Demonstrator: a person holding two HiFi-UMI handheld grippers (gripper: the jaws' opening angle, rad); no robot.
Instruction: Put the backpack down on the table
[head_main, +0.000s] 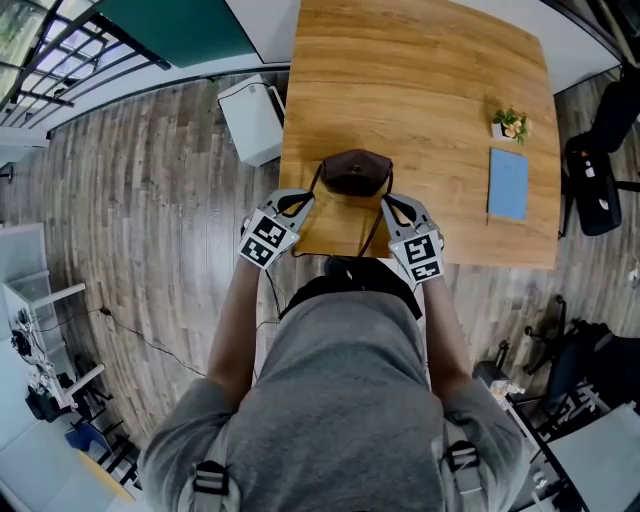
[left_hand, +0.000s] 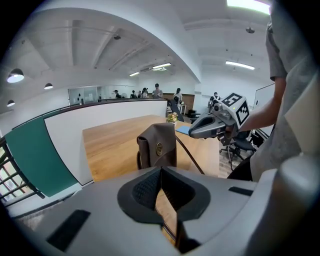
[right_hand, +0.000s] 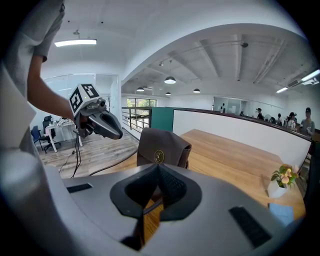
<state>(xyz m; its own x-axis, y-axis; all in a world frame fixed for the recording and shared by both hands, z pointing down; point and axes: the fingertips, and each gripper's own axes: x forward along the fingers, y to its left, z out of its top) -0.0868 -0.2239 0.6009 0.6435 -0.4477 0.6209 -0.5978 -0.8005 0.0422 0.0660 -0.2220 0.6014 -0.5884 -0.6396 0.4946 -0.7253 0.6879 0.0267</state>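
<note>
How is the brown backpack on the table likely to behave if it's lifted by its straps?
Probably floppy: the backpack looks like soft leather with a rounded top. Held by a thin strap in the left gripper and another in the right gripper, it would likely swing. Standing narrow and upright, it may tip if pushed.

Head view: mounted above the person, facing steeply down on the near edge of the table (head_main: 420, 80). Left gripper view and right gripper view: low, close behind their own jaws, facing inward across that edge from opposite sides. All three share the backpack (head_main: 355, 172).
</note>
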